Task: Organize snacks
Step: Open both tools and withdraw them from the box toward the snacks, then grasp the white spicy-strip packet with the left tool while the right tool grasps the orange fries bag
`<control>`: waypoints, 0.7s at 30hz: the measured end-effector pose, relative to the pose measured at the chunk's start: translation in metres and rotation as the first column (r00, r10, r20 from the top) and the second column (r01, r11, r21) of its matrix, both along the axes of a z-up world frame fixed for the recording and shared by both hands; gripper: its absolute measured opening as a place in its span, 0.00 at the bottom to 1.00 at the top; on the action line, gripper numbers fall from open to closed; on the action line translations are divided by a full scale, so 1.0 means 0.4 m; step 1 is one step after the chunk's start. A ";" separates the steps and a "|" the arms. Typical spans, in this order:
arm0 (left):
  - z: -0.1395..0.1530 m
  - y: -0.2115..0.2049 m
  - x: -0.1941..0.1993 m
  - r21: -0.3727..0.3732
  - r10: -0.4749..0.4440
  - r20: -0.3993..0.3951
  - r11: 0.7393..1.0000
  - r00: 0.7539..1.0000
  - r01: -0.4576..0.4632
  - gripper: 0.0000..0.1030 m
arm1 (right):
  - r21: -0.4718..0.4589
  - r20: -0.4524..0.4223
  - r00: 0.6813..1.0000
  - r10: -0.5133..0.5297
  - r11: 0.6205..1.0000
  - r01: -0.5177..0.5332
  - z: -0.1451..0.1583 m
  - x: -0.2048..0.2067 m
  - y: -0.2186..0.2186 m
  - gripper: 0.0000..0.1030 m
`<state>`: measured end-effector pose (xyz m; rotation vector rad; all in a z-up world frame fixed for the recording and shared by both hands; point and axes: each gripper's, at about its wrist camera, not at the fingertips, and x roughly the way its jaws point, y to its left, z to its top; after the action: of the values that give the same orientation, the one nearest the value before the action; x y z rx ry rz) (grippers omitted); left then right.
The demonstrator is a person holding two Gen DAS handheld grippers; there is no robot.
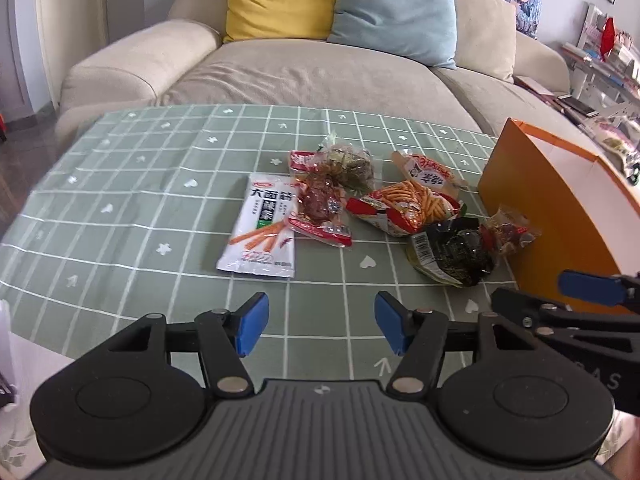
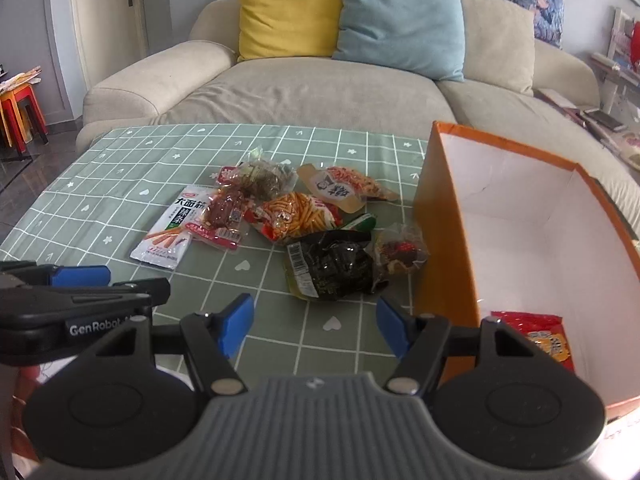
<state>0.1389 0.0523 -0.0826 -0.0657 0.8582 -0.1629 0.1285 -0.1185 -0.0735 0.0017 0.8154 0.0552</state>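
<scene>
Several snack packets lie in a loose pile on the green checked tablecloth (image 1: pixel 120 200): a white packet (image 1: pixel 260 228) at the left, a red meat packet (image 1: pixel 320 212), an orange stick-snack bag (image 1: pixel 404 208), a dark green packet (image 1: pixel 452 252) and others behind. An open orange box (image 2: pixel 444 216) stands to their right, with a red packet (image 2: pixel 540 336) inside. My left gripper (image 1: pixel 320 324) is open and empty, near the table's front edge. My right gripper (image 2: pixel 314 328) is open and empty, just in front of the dark green packet (image 2: pixel 332 268).
A beige sofa (image 1: pixel 304 76) with yellow and blue cushions stands behind the table. Shelves with clutter (image 1: pixel 600 64) are at the right. Coloured stools (image 2: pixel 20 112) stand at the far left. The right gripper shows at the right edge of the left wrist view.
</scene>
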 end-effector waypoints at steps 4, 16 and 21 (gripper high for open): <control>-0.018 0.014 0.027 -0.040 -0.017 -0.023 0.999 1.000 0.016 0.78 | 0.009 -0.022 1.000 0.011 1.000 -0.011 -0.025 0.032 0.000 0.64; -0.049 0.072 0.162 0.047 0.016 -0.027 0.999 1.000 -0.014 0.86 | 0.007 -0.018 0.999 0.039 0.999 -0.039 -0.064 0.158 0.012 0.69; -0.075 0.082 0.214 0.064 -0.024 -0.031 0.998 0.999 0.025 0.86 | 0.013 -0.013 0.999 0.052 0.999 -0.052 -0.069 0.222 0.023 0.76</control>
<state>0.2247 0.0850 -0.1127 0.0031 0.8946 -0.1573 0.2172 -0.1092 -0.1013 -0.0074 0.8281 0.1097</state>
